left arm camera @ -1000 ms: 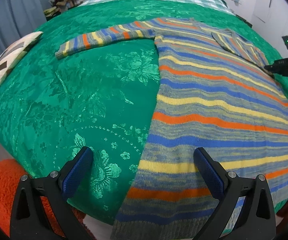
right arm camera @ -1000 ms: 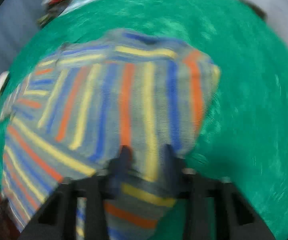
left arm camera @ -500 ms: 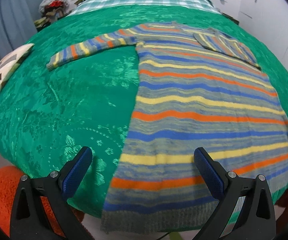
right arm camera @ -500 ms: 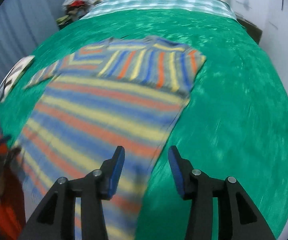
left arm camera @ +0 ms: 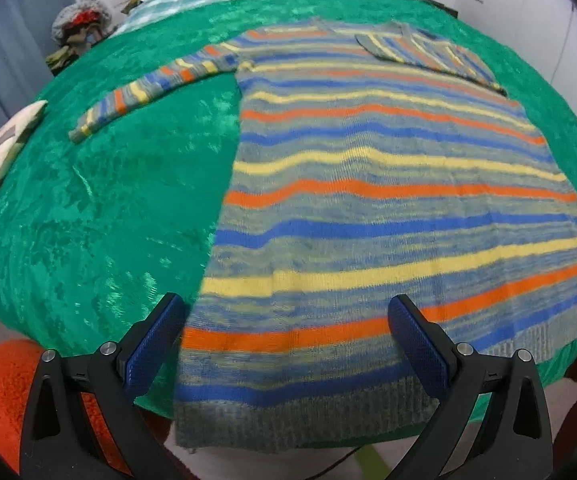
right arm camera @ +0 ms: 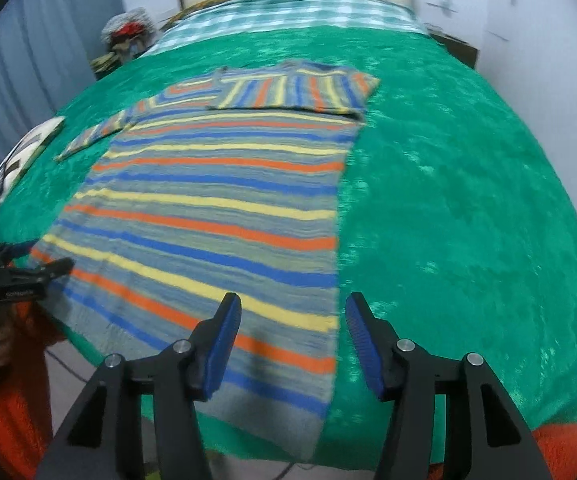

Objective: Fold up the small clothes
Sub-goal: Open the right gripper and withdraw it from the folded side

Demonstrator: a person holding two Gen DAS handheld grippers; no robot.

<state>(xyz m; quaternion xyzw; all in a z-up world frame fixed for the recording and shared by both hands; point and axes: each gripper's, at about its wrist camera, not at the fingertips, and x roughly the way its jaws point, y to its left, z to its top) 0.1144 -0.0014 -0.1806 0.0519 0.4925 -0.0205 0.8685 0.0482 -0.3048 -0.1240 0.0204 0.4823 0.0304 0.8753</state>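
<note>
The grey knitted sweater with orange, yellow and blue stripes (left arm camera: 388, 208) lies flat on the green patterned bedspread (left arm camera: 100, 208). The left gripper (left arm camera: 288, 336) is spread, empty, above the sweater's hem. The right gripper (right arm camera: 293, 340) is opening, empty.

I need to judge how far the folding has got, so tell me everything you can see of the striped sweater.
The striped sweater is a knit in grey-blue with orange, yellow and blue bands and a ribbed grey hem. It lies flat on the green bedspread, hem at the near edge. One sleeve stretches out sideways; the other sleeve is folded across the chest. Neither tool touches it.
</note>
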